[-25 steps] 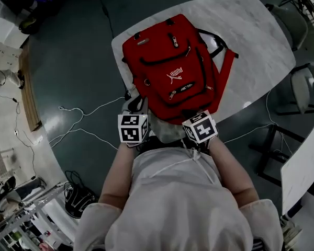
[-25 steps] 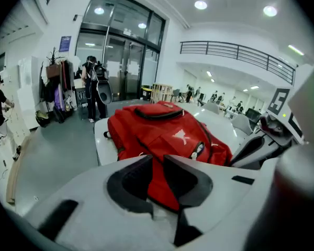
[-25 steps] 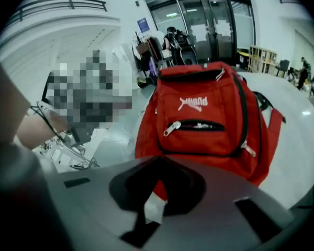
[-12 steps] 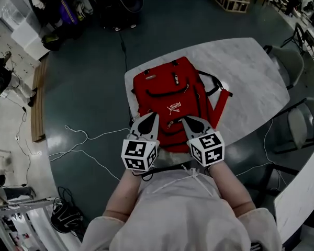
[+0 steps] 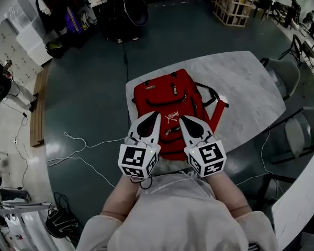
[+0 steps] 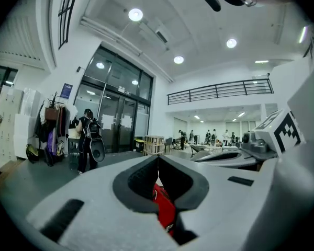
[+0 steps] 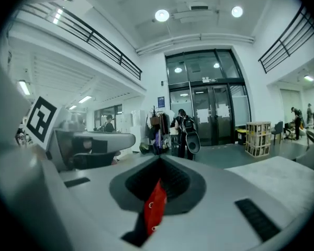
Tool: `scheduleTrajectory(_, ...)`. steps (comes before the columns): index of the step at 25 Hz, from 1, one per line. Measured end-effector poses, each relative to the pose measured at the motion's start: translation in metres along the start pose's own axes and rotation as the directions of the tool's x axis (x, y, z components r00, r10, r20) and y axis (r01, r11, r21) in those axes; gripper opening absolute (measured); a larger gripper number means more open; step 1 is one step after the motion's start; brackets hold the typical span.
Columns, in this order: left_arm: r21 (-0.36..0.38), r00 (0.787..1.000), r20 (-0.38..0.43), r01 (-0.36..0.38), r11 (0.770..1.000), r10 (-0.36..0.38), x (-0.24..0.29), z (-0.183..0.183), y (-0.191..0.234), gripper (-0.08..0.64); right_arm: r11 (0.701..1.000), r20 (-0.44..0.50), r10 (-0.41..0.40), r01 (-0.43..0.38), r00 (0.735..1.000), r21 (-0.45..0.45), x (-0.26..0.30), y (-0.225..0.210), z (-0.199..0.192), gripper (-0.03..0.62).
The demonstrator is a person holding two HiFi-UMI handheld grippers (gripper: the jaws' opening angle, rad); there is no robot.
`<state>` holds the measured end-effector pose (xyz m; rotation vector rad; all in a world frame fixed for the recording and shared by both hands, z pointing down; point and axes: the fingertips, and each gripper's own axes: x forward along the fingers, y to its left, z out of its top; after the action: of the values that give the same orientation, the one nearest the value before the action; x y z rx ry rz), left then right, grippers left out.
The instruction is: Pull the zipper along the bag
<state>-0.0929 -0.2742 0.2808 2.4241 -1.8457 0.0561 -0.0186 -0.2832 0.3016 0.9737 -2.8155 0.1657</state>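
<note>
Red backpack (image 5: 170, 94) lies below the left gripper (image 5: 156, 114) and right gripper (image 5: 181, 118), held level side by side (fingers (image 5: 145, 128) clenched, empty).

text: PUMA wordmark (image 5: 172, 116), white, upside down | on: red backpack (image 5: 161, 94)

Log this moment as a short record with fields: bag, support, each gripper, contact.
bag: red backpack, lying flat, front face up
support: pale marble-look table
left gripper: jaws together, nothing held
right gripper: jaws together, nothing held
contact: none visible; both grippers hover side by side over the backpack's near end, which shows red through the gaps behind their jaws
</note>
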Motion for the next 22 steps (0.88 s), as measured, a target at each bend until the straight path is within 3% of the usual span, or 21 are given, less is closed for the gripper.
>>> scheduleTrajectory(4, -0.039, 1.0, -0.01, 0.029, 0.999, -0.029, 0.001, -0.002, -0.001, 0.021, 1.0, -0.007, -0.019, 0.019, 1.0, -0.003, 0.0, 0.0, -0.001, 0.026)
scheduleTrajectory(22, -0.056, 0.997, -0.047, 0.058, 0.997, -0.06, 0.001, -0.013, -0.005, 0.021, 0.999, -0.001, -0.021, 0.021, 1.0, 0.035, 0.001, 0.006, -0.006, 0.026)
